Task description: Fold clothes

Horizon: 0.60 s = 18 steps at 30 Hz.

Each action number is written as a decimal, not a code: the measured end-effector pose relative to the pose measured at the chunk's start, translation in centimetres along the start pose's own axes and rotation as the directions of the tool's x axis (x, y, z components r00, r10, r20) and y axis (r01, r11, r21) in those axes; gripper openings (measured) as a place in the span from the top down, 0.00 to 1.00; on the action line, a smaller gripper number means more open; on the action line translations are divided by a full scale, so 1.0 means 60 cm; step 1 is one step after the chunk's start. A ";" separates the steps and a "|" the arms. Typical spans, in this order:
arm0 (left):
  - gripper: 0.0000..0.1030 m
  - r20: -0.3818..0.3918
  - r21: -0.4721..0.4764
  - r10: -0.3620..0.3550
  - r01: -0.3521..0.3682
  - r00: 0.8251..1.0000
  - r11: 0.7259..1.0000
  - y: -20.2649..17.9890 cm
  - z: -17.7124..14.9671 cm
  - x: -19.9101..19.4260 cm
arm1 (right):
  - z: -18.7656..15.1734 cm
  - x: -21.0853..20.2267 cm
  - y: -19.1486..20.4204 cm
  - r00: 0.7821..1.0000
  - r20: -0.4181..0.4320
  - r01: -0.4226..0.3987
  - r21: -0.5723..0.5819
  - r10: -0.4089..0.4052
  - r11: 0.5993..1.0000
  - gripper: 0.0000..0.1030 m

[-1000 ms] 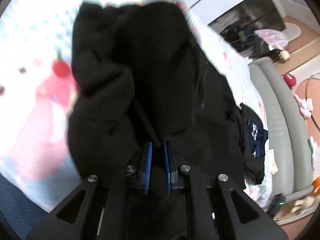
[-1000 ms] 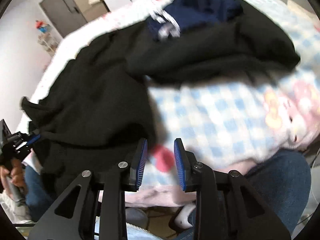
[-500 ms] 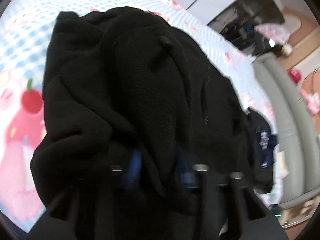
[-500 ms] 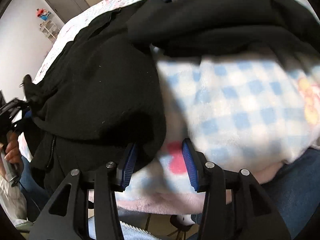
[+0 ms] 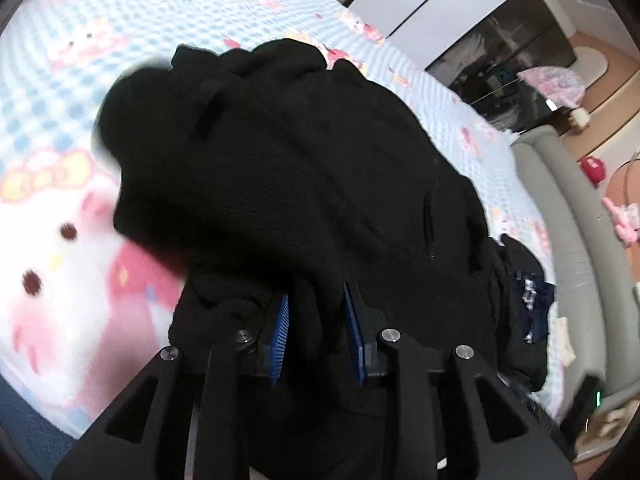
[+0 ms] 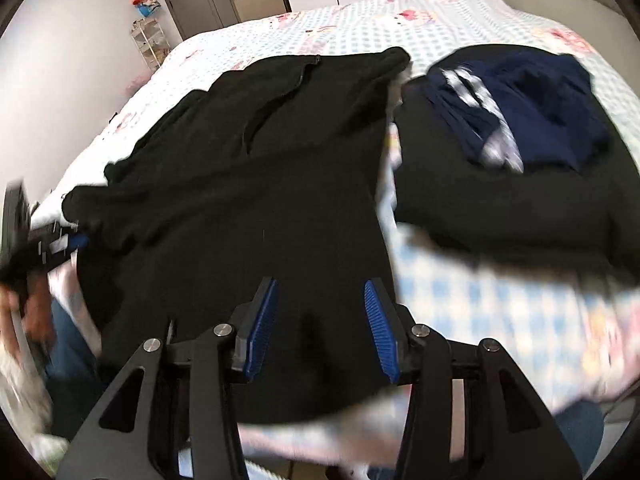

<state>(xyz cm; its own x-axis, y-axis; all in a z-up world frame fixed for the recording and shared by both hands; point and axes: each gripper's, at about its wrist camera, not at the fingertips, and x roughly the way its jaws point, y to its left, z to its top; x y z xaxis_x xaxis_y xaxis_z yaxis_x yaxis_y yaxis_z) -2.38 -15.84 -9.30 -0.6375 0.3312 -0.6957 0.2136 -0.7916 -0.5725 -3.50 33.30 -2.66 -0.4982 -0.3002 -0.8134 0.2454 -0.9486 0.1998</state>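
A black fleece garment [image 5: 304,184] lies bunched on the bed in the left wrist view. My left gripper [image 5: 316,328] has its jaws a little apart with a fold of that black cloth between the blue pads. In the right wrist view the same garment [image 6: 256,184] spreads flat across the bed. My right gripper [image 6: 322,328] is open, jaws wide, over the garment's near hem. The left gripper [image 6: 60,240] shows at the far left edge of that view, at the garment's left side.
A checked blue cartoon blanket [image 5: 64,92] covers the bed. A second black garment [image 6: 500,216] with navy striped clothes [image 6: 532,120] on top lies to the right. A grey sofa [image 5: 576,248] and dark cabinet [image 5: 516,56] stand beyond the bed.
My left gripper's jaws have parted from a tight pinch to a wider gap around the cloth. My right gripper has opened wider and moved left over the black garment's hem.
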 end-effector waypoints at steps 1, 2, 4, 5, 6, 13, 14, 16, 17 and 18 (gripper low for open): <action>0.62 0.011 0.018 -0.021 0.021 1.000 1.000 0.002 0.003 -0.004 | 0.028 0.007 0.003 1.000 0.010 -0.024 -0.005 0.024 1.000 0.54; 0.60 0.019 0.029 -0.024 0.023 1.000 0.999 0.003 0.009 -0.006 | 0.056 0.022 0.006 0.999 0.017 -0.048 -0.012 0.048 0.999 0.51; 0.60 0.023 0.037 -0.017 0.016 1.000 0.999 0.008 0.016 0.000 | 0.108 0.072 0.009 0.999 -0.005 -0.042 -0.008 0.042 0.999 0.49; 0.60 0.027 0.041 -0.011 0.010 1.000 0.999 0.008 0.022 0.002 | 0.132 0.099 0.010 0.999 -0.023 -0.036 -0.002 0.036 0.999 0.49; 0.58 0.030 0.046 -0.014 0.012 0.999 0.999 0.010 0.027 0.002 | 0.151 0.125 0.012 0.998 -0.044 -0.032 0.005 0.032 0.999 0.49; 0.52 0.019 0.119 -0.010 0.008 1.000 0.993 -0.044 0.042 0.037 | 0.189 0.247 0.016 0.963 -0.228 0.124 -0.107 -0.146 0.986 0.63; 0.51 0.023 0.122 -0.015 0.012 1.000 0.992 -0.049 0.045 0.040 | 0.190 0.241 0.013 0.960 -0.219 0.149 -0.129 -0.174 0.980 0.63; 0.50 0.033 0.108 -0.040 0.036 0.999 0.993 -0.052 0.052 0.046 | 0.194 0.221 -0.004 0.952 -0.197 0.208 -0.138 -0.233 0.968 0.63; 0.48 0.041 0.103 -0.043 0.038 0.998 0.994 -0.053 0.055 0.048 | 0.196 0.208 -0.016 0.947 -0.178 0.246 -0.135 -0.268 0.960 0.64; 0.48 0.048 0.098 -0.044 0.039 0.998 0.994 -0.053 0.056 0.050 | 0.198 0.192 -0.031 0.940 -0.149 0.291 -0.125 -0.308 0.949 0.70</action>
<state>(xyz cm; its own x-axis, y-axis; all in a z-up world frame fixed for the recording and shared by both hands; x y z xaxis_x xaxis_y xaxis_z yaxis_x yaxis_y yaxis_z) -7.45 -14.07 -8.10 -0.6814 0.3403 -0.6480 0.1150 -0.8246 -0.5540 -19.57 30.43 -5.92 -0.4196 0.0248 -0.9074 0.1921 -0.9746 -0.1155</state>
